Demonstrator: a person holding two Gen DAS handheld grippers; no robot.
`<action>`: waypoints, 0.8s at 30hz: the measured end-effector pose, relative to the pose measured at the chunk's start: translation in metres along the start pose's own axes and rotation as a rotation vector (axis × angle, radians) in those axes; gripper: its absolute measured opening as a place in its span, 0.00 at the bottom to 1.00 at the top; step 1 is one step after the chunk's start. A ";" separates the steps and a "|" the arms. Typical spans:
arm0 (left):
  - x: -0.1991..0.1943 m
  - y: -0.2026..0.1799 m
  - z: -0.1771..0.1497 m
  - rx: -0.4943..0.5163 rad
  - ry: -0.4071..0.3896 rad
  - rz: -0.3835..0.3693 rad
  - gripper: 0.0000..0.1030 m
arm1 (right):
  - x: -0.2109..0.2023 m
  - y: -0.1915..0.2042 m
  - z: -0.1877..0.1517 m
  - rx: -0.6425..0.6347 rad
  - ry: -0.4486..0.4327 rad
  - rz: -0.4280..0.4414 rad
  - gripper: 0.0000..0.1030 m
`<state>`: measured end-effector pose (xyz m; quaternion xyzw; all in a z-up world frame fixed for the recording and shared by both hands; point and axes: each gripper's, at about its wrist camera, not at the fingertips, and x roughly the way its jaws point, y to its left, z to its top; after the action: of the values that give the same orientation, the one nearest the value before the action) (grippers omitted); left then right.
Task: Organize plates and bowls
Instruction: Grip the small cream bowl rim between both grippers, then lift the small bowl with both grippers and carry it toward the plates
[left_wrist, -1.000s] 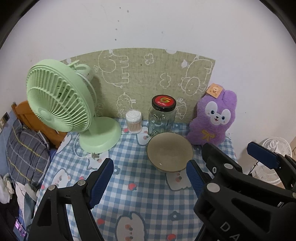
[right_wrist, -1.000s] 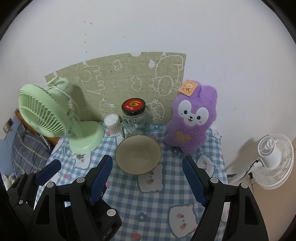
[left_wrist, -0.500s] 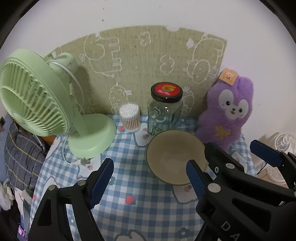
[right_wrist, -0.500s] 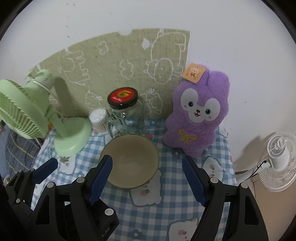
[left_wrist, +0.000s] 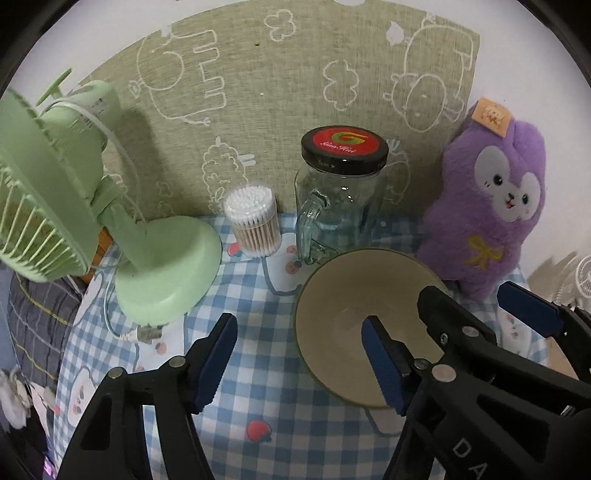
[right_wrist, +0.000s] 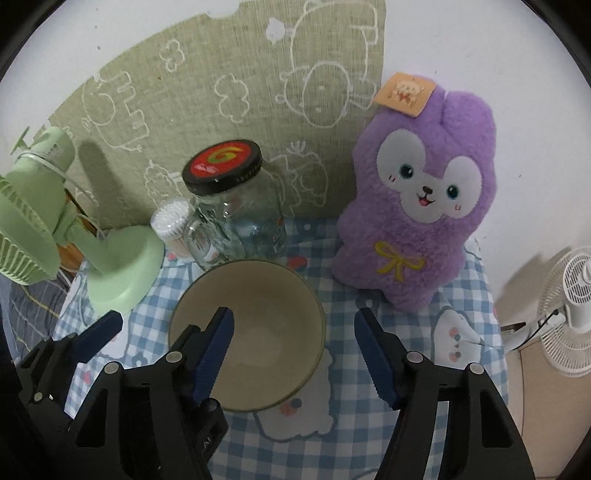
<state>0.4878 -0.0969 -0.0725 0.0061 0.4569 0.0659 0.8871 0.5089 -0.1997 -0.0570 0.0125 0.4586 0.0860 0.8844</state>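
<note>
A beige bowl (left_wrist: 343, 314) with a dark green rim stands upright and empty on the blue checked tablecloth (left_wrist: 258, 369); it also shows in the right wrist view (right_wrist: 258, 317). My left gripper (left_wrist: 299, 354) is open, its right finger over the bowl's inside and its left finger over the cloth to the bowl's left. My right gripper (right_wrist: 295, 347) is open, its left finger over the bowl's inside and its right finger outside the bowl's right rim. Neither touches the bowl visibly. No plates are in view.
Behind the bowl stand a glass jar (left_wrist: 340, 206) with a black and red lid, a tub of cotton swabs (left_wrist: 255, 221), a green desk fan (left_wrist: 92, 221) at left and a purple plush toy (left_wrist: 491, 206) at right. A white floor fan (right_wrist: 569, 310) stands beyond the table's right edge.
Both grippers have moved forward and down toward the bowl. Each now has one finger over the bowl's inside. Both stay open.
</note>
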 end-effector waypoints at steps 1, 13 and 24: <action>0.003 -0.001 0.000 0.002 0.005 -0.003 0.66 | 0.003 0.000 0.000 0.002 0.002 0.002 0.63; 0.039 -0.009 -0.006 0.000 0.052 -0.016 0.43 | 0.037 -0.006 -0.006 0.030 0.044 -0.002 0.38; 0.056 -0.012 -0.005 -0.016 0.054 -0.025 0.30 | 0.056 -0.009 -0.006 0.042 0.047 -0.015 0.23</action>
<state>0.5173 -0.1024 -0.1217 -0.0085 0.4803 0.0587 0.8751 0.5367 -0.2000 -0.1071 0.0257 0.4812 0.0700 0.8734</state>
